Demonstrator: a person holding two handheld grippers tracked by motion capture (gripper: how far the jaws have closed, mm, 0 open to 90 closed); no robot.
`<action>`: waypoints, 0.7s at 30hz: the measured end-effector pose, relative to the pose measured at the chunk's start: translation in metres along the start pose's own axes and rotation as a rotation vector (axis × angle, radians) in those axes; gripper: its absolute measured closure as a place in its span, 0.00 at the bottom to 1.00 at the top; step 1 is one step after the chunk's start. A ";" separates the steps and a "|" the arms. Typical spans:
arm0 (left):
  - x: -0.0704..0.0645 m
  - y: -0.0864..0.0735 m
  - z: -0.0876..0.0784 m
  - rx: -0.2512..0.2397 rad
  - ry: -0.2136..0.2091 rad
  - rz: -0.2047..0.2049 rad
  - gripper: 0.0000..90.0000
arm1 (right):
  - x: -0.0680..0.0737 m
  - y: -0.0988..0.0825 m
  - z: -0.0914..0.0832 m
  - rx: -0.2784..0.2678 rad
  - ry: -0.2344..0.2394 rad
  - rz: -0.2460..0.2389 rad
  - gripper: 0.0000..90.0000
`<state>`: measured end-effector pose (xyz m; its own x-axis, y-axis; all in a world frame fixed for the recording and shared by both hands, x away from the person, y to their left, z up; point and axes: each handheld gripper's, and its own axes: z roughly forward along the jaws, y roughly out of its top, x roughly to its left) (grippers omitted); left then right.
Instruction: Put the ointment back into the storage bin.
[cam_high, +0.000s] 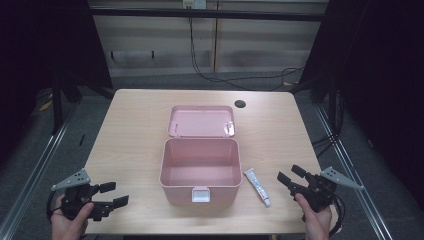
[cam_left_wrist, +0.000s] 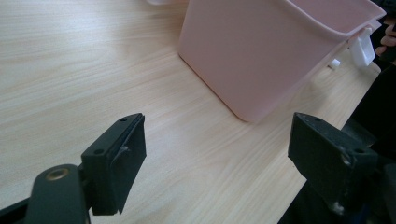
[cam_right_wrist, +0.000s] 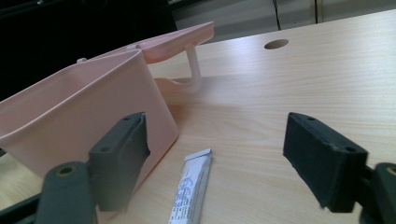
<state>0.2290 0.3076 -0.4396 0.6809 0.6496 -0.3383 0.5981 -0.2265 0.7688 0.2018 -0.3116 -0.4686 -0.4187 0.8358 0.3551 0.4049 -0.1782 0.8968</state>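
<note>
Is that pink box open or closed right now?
Open. The pink box has its lid swung back flat behind it, and the high view shows its bare inside.

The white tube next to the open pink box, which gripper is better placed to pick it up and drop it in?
Right, most likely. The white tube lies on the table just off the right gripper, whose open jaws face it. The left gripper sits beyond the pink box, which blocks its path.
</note>
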 end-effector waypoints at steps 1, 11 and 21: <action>0.000 0.000 0.000 -0.001 0.000 0.001 0.21 | 0.000 0.000 0.000 0.002 0.009 0.001 0.28; 0.000 0.000 0.000 -0.001 0.000 0.002 0.21 | 0.006 0.008 0.000 0.069 -0.016 -0.070 0.37; -0.001 0.000 0.000 0.001 0.001 0.002 0.21 | 0.019 0.029 -0.003 0.284 -0.052 -0.104 0.42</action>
<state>0.2285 0.3068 -0.4397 0.6815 0.6499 -0.3364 0.5972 -0.2281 0.7690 0.2035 -0.3019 -0.4346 -0.4303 0.8689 0.2447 0.5761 0.0556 0.8155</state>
